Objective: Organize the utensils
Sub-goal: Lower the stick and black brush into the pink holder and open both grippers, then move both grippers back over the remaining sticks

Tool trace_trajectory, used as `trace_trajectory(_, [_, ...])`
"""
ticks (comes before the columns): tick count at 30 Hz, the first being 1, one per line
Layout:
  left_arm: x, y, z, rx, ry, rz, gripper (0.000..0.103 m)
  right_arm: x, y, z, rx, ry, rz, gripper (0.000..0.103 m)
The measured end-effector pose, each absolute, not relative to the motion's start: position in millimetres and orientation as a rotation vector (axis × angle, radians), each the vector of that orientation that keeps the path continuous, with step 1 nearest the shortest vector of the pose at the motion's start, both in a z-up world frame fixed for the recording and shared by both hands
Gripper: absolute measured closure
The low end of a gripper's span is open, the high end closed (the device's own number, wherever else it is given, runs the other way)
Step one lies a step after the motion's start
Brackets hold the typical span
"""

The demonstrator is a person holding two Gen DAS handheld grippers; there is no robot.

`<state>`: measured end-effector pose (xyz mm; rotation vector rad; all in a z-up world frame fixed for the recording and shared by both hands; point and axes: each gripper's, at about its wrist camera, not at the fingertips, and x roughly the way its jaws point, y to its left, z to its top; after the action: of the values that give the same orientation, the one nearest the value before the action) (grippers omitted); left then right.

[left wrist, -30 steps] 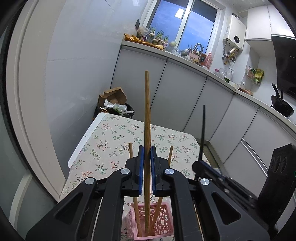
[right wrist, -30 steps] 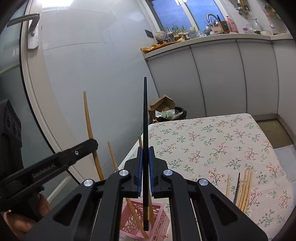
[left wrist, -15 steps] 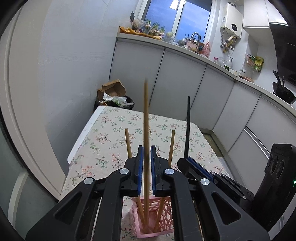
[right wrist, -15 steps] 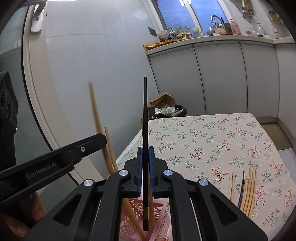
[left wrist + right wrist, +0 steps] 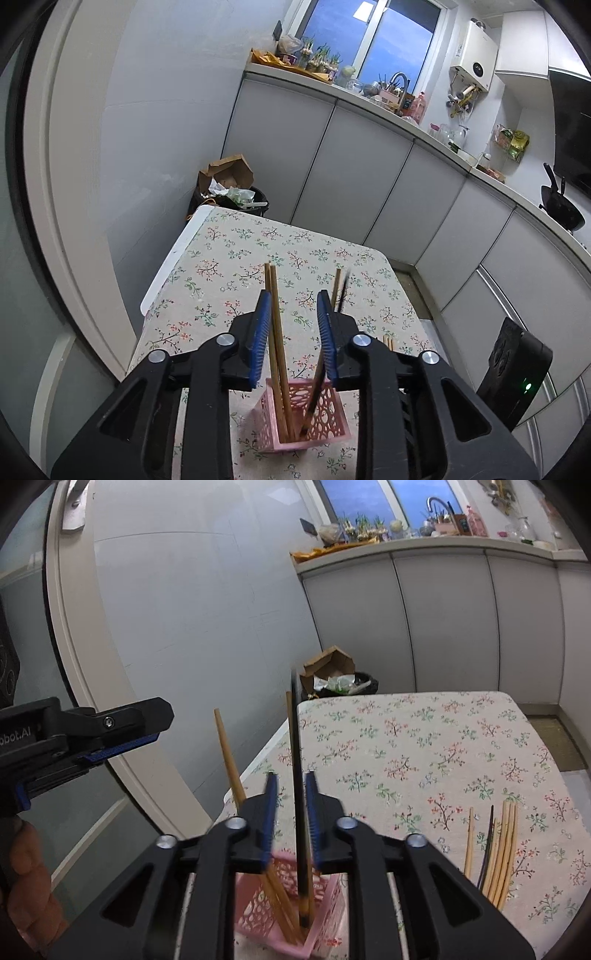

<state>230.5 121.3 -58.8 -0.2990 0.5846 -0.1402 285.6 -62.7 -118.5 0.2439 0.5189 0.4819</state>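
A pink openwork basket (image 5: 325,417) (image 5: 258,912) stands on the floral tablecloth right under both grippers. My left gripper (image 5: 294,326) has its jaws opening. Two wooden chopsticks (image 5: 276,332) stand in the basket and lean by the left pad, with no pad pressing them. A black chopstick (image 5: 297,794) stands in the basket between the blue pads of my right gripper (image 5: 290,808), whose jaws are opening and stand clear of it. From the left wrist this black chopstick (image 5: 317,387) looks blurred and tilted. My left gripper (image 5: 122,738) shows at the left of the right wrist view.
Several loose chopsticks (image 5: 496,853), wooden and one black, lie on the tablecloth (image 5: 424,746) to the right of the basket. A full bin with cardboard (image 5: 231,188) stands past the table's far end. Grey cabinets run along the back, and a door frame is close on the left.
Both pairs of jaws have parted from shut. The wooden chopstick let go by the left gripper dropped into the basket. The black chopstick has been let go and stands loose in the basket.
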Motion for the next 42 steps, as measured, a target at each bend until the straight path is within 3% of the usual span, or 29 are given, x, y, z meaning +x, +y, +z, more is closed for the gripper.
trace_trajectory(7, [224.7, 101.4, -46.0, -0.286, 0.603, -0.177, 0.077, 278.5, -148.0, -64.4, 0.353, 0.49, 0.373, 0.062])
trace_trajectory(12, [220.3, 59.7, -43.2, -0.221, 0.625, -0.24, 0.077, 269.0, -217.4, -60.5, 0.434, 0.555, 0.253, 0.055])
trace_trajectory(24, [242.5, -65.6, -95.4, -0.053, 0.854, -0.367, 0.077, 280.6, -304.9, -108.1, 0.529, 0.789, 0.072, 0.054])
trace_trajectory(34, [307.6, -88.8, -175.6, -0.16, 1.11, -0.292, 0.077, 295.9, -319.0, -141.0, 0.536, 0.926, 0.033, 0.054])
trace_trajectory(42, [342.9, -91.0, -216.9, -0.089, 1.169, -0.205, 0.077, 303.6, -326.7, -152.5, 0.563, 0.969, 0.018, 0.054])
